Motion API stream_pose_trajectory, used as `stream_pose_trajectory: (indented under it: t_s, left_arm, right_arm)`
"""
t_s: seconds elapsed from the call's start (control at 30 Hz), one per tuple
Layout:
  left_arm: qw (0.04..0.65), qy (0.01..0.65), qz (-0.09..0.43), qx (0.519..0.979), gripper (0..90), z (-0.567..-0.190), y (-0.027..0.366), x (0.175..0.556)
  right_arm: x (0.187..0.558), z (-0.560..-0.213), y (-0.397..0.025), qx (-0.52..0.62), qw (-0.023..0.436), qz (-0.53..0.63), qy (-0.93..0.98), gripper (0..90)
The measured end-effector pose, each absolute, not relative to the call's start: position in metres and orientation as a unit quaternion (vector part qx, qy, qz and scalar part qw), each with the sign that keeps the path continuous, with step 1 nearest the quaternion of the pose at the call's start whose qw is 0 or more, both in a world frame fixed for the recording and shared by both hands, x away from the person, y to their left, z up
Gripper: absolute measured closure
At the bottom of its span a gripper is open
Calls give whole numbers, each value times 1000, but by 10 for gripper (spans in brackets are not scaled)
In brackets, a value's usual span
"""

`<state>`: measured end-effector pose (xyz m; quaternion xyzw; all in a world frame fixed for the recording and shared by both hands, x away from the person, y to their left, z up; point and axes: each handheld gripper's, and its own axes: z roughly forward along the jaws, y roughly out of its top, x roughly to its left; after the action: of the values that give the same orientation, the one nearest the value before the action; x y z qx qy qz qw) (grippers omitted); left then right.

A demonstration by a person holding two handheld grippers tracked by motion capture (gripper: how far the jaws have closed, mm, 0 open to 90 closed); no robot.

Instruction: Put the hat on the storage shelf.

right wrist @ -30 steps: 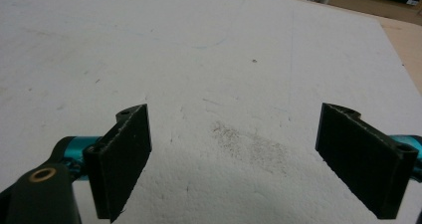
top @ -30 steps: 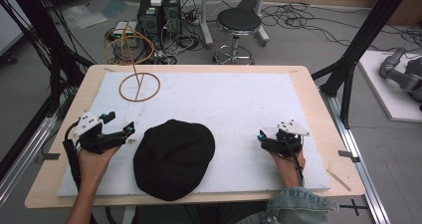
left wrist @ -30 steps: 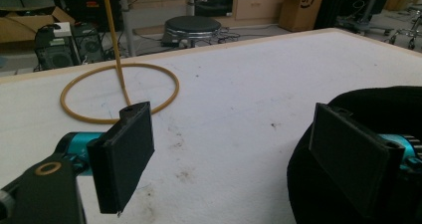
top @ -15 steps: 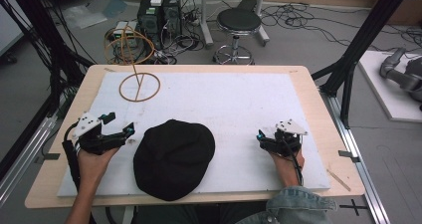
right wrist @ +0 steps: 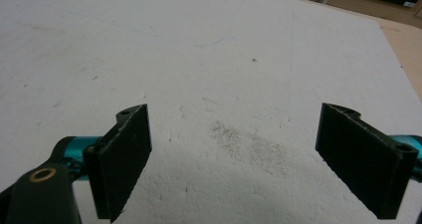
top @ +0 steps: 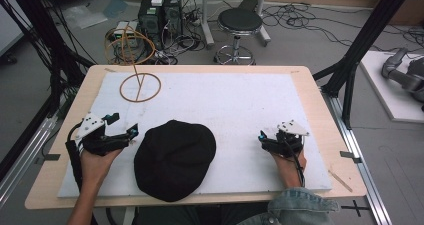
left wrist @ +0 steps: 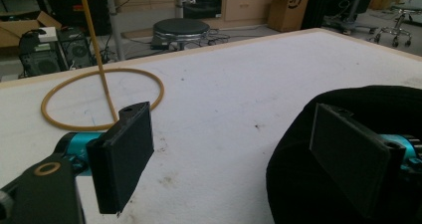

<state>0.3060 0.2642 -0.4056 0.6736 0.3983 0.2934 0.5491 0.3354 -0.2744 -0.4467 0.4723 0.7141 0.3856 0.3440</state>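
Note:
A black cap [top: 175, 157] lies flat on the white mat [top: 240, 100] near the table's front edge. My left gripper [top: 123, 124] rests just left of the cap, held in a hand, jaws open and pointing toward it. In the left gripper view the gripper [left wrist: 234, 159] is open, and its right jaw stands over the cap [left wrist: 398, 104]. My right gripper [top: 262, 139] sits on the mat to the right of the cap, apart from it. The right gripper view has that gripper [right wrist: 234, 159] open over bare mat [right wrist: 224, 59], nothing between the jaws.
A wooden ring [top: 140, 87] with an upright stick and upper loop stands at the mat's far left corner; the same ring [left wrist: 102, 97] lies ahead of the left jaw. A thin wooden stick [top: 341, 181] lies on the table's right front edge. A stool [top: 240, 22] and computers [top: 160, 10] stand beyond.

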Motion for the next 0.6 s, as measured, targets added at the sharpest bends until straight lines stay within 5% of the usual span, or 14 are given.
stream_pose_trajectory:
  t_s: [0.6]
  left_arm:
    - [560, 347, 288, 695, 175, -388, 239, 276]
  right_arm:
    - [335, -447, -273, 474, 345, 384, 714, 142]
